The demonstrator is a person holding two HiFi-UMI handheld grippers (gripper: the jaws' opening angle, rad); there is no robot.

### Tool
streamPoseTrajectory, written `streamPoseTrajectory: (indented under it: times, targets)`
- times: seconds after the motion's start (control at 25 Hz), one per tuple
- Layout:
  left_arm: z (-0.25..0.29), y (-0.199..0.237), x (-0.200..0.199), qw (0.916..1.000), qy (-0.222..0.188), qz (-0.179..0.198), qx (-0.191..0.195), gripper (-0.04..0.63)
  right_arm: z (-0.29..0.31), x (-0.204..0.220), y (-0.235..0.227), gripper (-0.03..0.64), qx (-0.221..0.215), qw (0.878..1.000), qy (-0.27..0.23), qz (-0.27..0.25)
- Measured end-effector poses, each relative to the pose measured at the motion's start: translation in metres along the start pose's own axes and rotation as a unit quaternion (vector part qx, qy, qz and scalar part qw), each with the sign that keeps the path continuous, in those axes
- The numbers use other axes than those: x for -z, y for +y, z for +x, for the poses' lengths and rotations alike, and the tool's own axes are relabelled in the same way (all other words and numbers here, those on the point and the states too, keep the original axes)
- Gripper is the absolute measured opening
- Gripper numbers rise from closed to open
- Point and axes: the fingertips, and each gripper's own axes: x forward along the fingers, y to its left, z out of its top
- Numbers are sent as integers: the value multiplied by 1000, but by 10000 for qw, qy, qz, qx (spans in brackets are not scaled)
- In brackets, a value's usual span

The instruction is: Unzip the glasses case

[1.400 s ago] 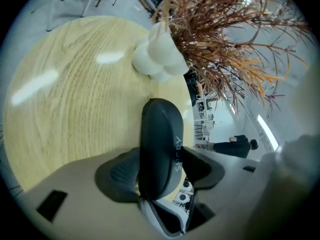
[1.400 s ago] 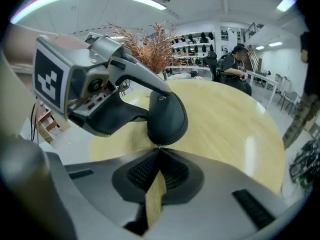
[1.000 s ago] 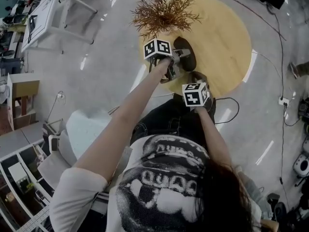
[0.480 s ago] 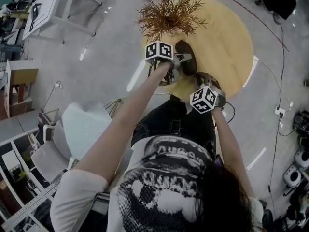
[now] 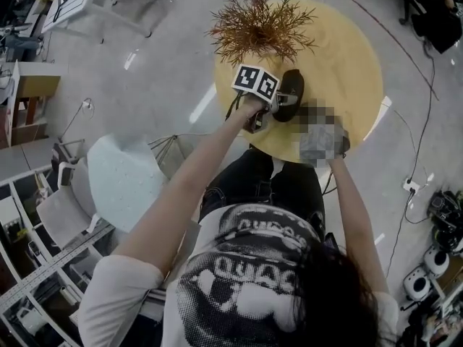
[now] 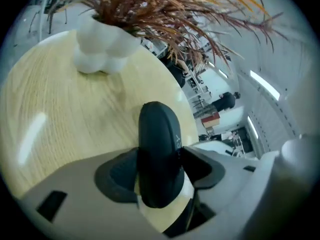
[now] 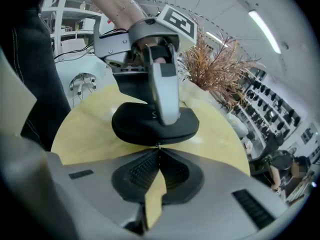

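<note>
A black zip-up glasses case [image 5: 291,94] is near the front edge of the round yellow table [image 5: 347,56]. My left gripper [image 5: 277,101], under its marker cube, is shut across the case, which stands on edge between the pads [image 6: 159,154]. In the right gripper view the case [image 7: 135,126] lies broadside with the left gripper's finger [image 7: 165,91] over it. My right gripper [image 7: 158,148] is shut at the case's near seam, with a small metal zip pull [image 7: 158,145] pinched at its tips. A blurred patch covers that gripper in the head view.
A dried brown plant [image 5: 257,24] in a lumpy white vase [image 6: 100,49] stands on the table just behind the case. The person's dark trouser legs [image 5: 268,179] press against the table's near edge. A white chair [image 5: 123,183] stands at the left, and cables run across the floor at the right.
Both grippers have drifted a little to the right over the table and rolled. The case has gone along in the left gripper, and the right gripper's cube has turned.
</note>
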Motion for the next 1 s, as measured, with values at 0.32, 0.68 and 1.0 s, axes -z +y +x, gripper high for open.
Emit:
streamPoseTrajectory:
  times: [0.32,0.68,1.0]
  targets:
    - [19,-23,10,9887,716,1311,-94,278,-5,30,-25,3,-92,9999,57,-107]
    - [31,-43,19,9573,1365,2540,-193,278,-13,61,-51,5,-240,9977,162,-616]
    - [45,-57,30,8987,2143,3816,-268,279,-18,69,-69,5,-522,9822,-193,-1795]
